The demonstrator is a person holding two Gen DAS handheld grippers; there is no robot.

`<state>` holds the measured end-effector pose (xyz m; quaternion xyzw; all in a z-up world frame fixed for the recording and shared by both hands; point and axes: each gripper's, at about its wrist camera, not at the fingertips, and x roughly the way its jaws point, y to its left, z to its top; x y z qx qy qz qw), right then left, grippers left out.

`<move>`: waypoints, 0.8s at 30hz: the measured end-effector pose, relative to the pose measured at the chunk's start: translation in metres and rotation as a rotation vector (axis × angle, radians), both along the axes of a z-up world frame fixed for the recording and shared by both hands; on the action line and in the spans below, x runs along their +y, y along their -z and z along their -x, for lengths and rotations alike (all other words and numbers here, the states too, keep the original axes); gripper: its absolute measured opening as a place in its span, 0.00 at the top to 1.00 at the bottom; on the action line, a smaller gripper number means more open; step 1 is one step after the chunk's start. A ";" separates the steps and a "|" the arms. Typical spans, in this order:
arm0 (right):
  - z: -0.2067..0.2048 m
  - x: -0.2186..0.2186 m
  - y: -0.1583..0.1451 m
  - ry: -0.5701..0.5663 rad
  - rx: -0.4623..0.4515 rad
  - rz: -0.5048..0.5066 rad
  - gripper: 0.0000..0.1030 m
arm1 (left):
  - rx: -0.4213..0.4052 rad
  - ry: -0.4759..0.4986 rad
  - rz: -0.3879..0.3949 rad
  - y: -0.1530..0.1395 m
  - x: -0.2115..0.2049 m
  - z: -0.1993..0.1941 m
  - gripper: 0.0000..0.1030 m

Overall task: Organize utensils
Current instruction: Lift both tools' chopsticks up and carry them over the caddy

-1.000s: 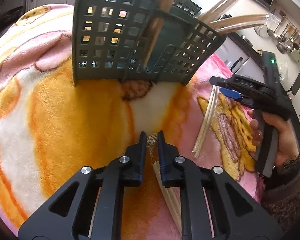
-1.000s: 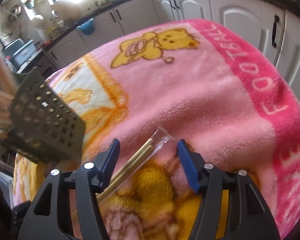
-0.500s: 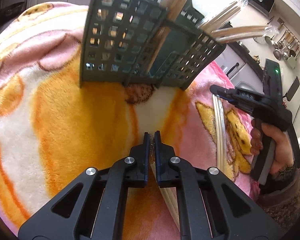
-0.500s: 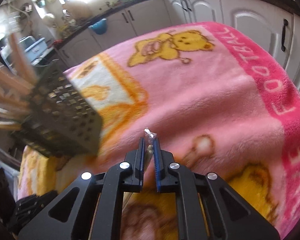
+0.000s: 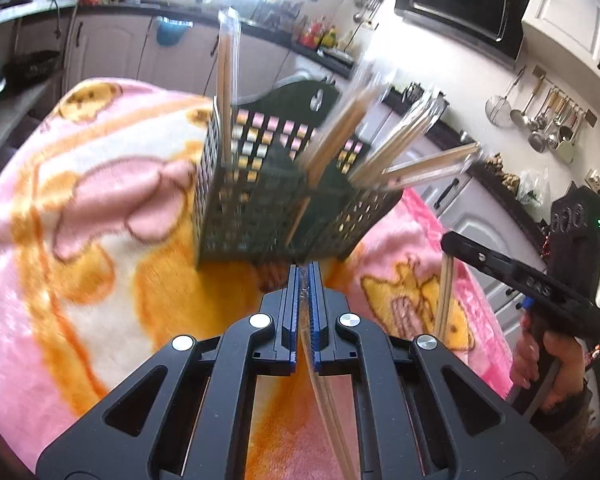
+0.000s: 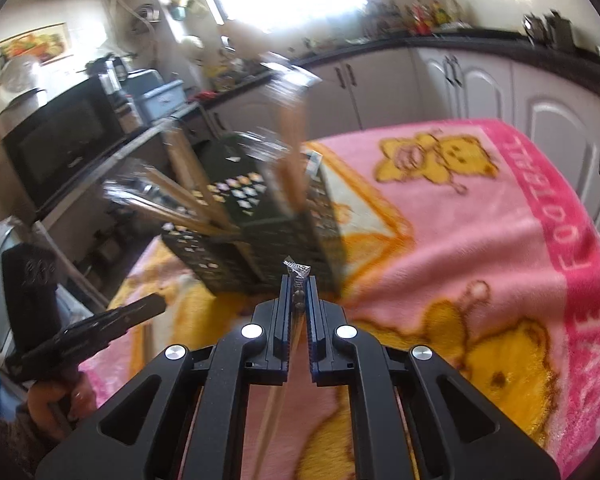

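Left gripper (image 5: 305, 276) clamped on a wrapped chopstick pair (image 5: 328, 400); the pair trails back toward 6 o'clock under the jaws. Right gripper (image 6: 299, 284) has just closed and is clamped on a second wrapped pair (image 6: 278, 404), wrapper tip poking out ahead. Dark perforated utensil holder (image 5: 260, 216) at 12 o'clock on the pink blanket (image 6: 480, 240), holding several wrapped pairs.
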<state>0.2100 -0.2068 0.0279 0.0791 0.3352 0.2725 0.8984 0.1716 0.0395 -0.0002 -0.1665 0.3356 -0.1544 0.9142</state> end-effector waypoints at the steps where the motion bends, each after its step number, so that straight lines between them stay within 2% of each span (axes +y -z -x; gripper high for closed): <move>1: 0.004 0.004 -0.007 -0.014 -0.018 -0.005 0.94 | -0.012 -0.002 -0.002 -0.005 0.002 0.001 0.98; 7: 0.026 0.017 -0.048 -0.067 -0.131 -0.018 0.94 | -0.096 -0.014 0.007 -0.037 0.010 0.007 0.98; 12: 0.038 0.023 -0.081 -0.065 -0.245 -0.007 0.94 | -0.172 -0.015 0.003 -0.067 0.009 0.011 0.98; 24: 0.031 0.031 -0.144 -0.021 -0.447 -0.018 0.94 | -0.383 -0.039 -0.024 -0.152 0.017 0.010 0.98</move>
